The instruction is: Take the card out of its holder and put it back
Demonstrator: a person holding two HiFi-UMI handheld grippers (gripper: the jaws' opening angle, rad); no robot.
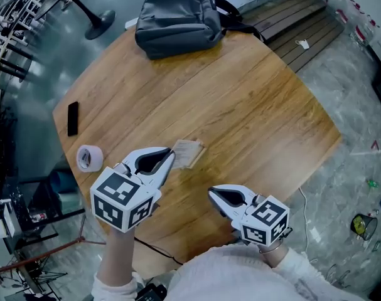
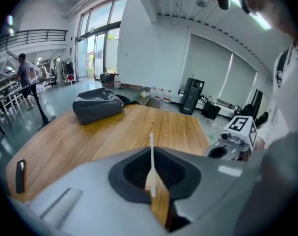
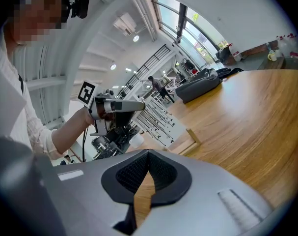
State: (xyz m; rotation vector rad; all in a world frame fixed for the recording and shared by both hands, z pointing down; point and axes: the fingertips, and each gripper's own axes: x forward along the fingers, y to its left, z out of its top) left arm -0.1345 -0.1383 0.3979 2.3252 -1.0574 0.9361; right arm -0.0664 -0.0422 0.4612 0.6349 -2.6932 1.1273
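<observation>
My left gripper [image 1: 172, 153] hovers over the near part of the round wooden table [image 1: 240, 105], shut on a thin white card [image 2: 151, 142]. The card stands upright and shows edge-on between the jaws in the left gripper view. Just past that gripper's tip, the tan, see-through card holder [image 1: 189, 153] lies flat on the table; it also shows in the right gripper view as the holder [image 3: 189, 139]. My right gripper [image 1: 211, 193] is to the right and nearer to me, shut with nothing between its jaws.
A grey backpack [image 1: 177, 19] lies at the table's far edge. A roll of white tape [image 1: 88, 158] and a black phone [image 1: 72, 118] lie near the left edge. A slatted bench [image 1: 297, 24] stands beyond the table. A person [image 2: 24, 77] walks far off.
</observation>
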